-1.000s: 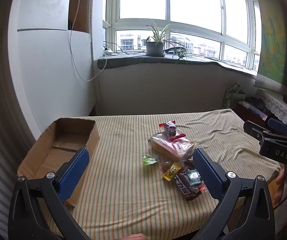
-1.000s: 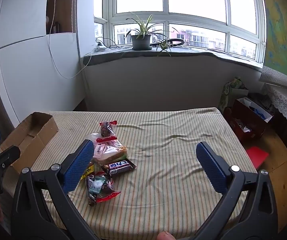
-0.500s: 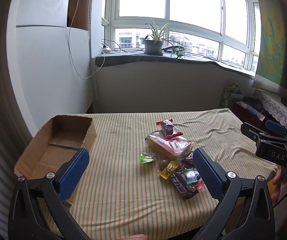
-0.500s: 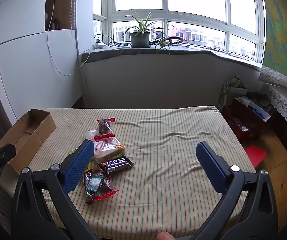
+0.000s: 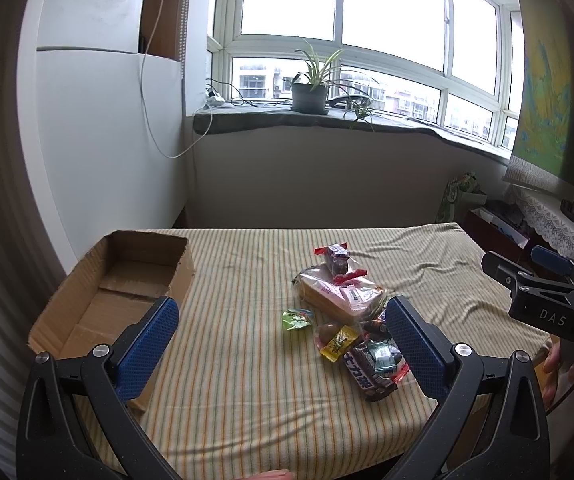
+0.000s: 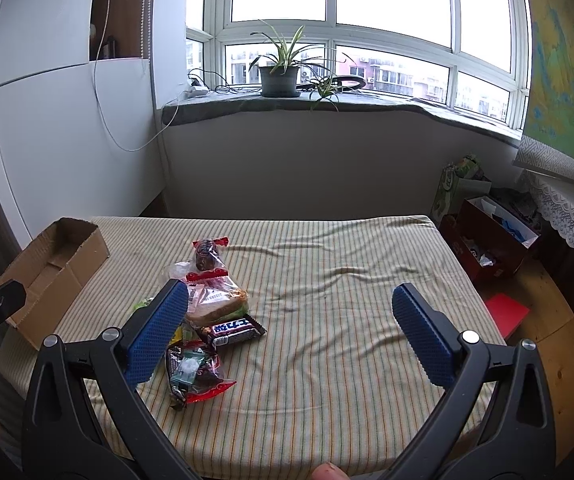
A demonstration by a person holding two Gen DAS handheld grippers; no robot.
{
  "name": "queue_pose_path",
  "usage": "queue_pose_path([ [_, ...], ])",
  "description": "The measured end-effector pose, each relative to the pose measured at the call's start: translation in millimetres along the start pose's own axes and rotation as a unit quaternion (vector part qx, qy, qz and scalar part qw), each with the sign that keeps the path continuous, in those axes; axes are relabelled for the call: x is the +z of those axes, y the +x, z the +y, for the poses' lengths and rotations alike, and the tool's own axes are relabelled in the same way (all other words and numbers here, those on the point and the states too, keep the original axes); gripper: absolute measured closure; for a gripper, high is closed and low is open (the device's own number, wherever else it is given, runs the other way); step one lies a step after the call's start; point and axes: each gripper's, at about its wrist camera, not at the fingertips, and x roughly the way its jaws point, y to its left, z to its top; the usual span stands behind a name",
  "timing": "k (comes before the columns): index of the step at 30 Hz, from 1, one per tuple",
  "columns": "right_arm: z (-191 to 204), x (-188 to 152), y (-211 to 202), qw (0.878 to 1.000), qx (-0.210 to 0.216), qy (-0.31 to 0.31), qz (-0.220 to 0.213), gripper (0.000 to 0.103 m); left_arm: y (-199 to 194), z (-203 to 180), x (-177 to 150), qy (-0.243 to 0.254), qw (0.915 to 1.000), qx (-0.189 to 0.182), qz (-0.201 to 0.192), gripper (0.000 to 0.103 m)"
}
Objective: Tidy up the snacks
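A pile of snacks lies on the striped tablecloth [image 5: 247, 400]: a bagged sandwich [image 5: 343, 294], a small dark packet with red ends [image 5: 337, 256], a green candy [image 5: 297, 319], a yellow candy [image 5: 339, 343] and a chocolate bar [image 5: 367, 376]. An open cardboard box [image 5: 119, 292] stands at the table's left edge, with nothing visible inside. My left gripper [image 5: 283, 348] hovers open above the near table, between box and pile. In the right wrist view the sandwich [image 6: 215, 300], chocolate bar [image 6: 233, 330] and box [image 6: 55, 264] show, and my right gripper [image 6: 291, 332] is open over bare cloth right of the pile.
A windowsill with a potted plant [image 6: 279, 72] runs along the far wall. Bags and boxes [image 6: 487, 236] crowd the floor right of the table. A white cabinet [image 5: 99, 140] stands behind the box. The other gripper [image 5: 543, 296] shows at the right edge of the left wrist view.
Both cameras have drawn back and risen a little, so the table, the snacks and the box appear lower and farther. Both grippers stay open. Nothing on the table has moved.
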Motion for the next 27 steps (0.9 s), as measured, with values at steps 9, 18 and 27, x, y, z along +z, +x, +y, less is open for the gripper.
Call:
queue_pose_path([
  [9,0.2,0.0,0.4,1.0,-0.001,0.0,0.001,0.0,-0.8,0.2,1.4,0.0,1.0,-0.002,0.001,0.0],
  [18,-0.5,-0.4,0.0,1.0,-0.001,-0.001,0.002,0.0,-1.1,-0.1,1.5,-0.001,1.0,-0.002,0.0,0.0],
  [27,0.0,0.7,-0.5,1.0,-0.001,0.0,0.001,0.0,-1.3,-0.9,1.3,-0.001,1.0,-0.002,0.001,0.0],
])
